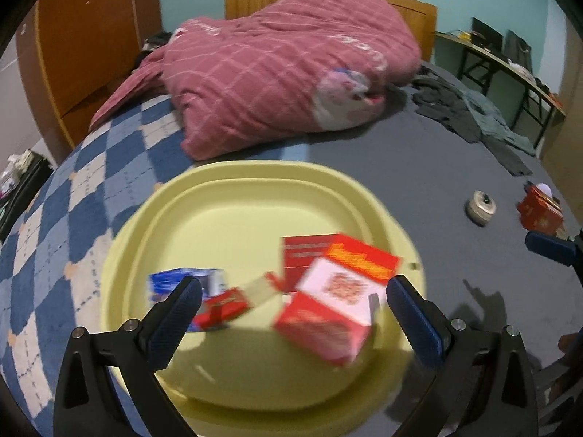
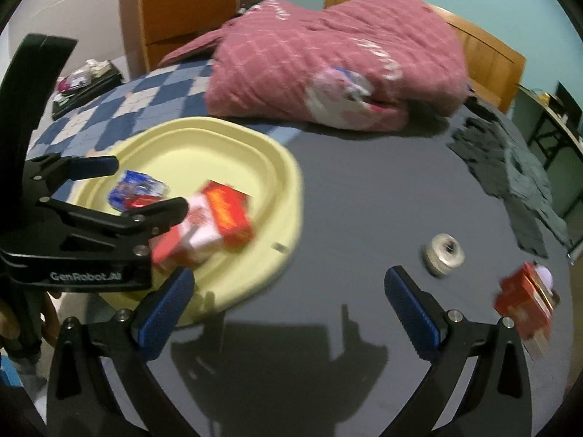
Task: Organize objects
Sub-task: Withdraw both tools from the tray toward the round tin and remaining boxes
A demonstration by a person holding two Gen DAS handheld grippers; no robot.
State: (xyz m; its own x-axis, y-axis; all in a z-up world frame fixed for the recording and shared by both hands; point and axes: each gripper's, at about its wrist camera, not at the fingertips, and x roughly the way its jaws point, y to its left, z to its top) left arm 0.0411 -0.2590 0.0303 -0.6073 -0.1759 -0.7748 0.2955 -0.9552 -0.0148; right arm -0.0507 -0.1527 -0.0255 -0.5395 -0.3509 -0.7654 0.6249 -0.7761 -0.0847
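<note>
Left wrist view: my left gripper [image 1: 293, 298] hangs wide open, empty, over the yellow tray [image 1: 226, 215] holding a red-and-white box [image 1: 335, 298]. Its body reads "GenRobot.AI". My right gripper [image 2: 288, 291] gapes empty near the round tin [image 2: 444, 253].

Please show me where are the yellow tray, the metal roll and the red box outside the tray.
Yellow tray [image 1: 233, 196], left wrist view, on its bare floor.
Metal roll [image 2: 444, 253], right wrist view, on its top face.
Red box [image 2: 523, 300], right wrist view, on its red side.
</note>
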